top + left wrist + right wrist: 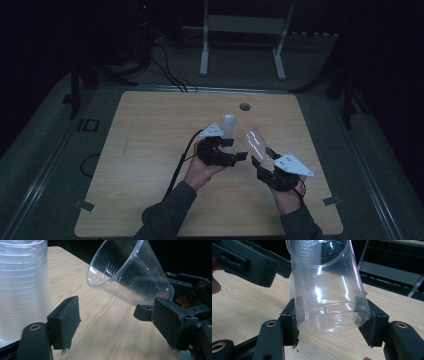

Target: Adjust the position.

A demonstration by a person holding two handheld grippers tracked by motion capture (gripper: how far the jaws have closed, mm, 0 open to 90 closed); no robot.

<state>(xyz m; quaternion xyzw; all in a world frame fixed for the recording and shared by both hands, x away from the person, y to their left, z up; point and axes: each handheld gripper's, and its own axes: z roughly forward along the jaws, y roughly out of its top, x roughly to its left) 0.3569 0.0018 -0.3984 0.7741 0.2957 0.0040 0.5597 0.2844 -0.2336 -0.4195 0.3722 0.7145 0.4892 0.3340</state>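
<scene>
The stack of cups is cut off by the left edge (top and base too).

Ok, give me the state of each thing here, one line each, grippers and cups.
left gripper: open, nothing between its jaws, beside the stack
right gripper: shut on the single clear cup
single clear cup: held by its base, tilted, off the table
stack of cups: upright on the table

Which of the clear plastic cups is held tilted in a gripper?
The single clear cup clamped by its base in the right gripper. The stack of cups beside the left gripper stands upright on the table.
</scene>
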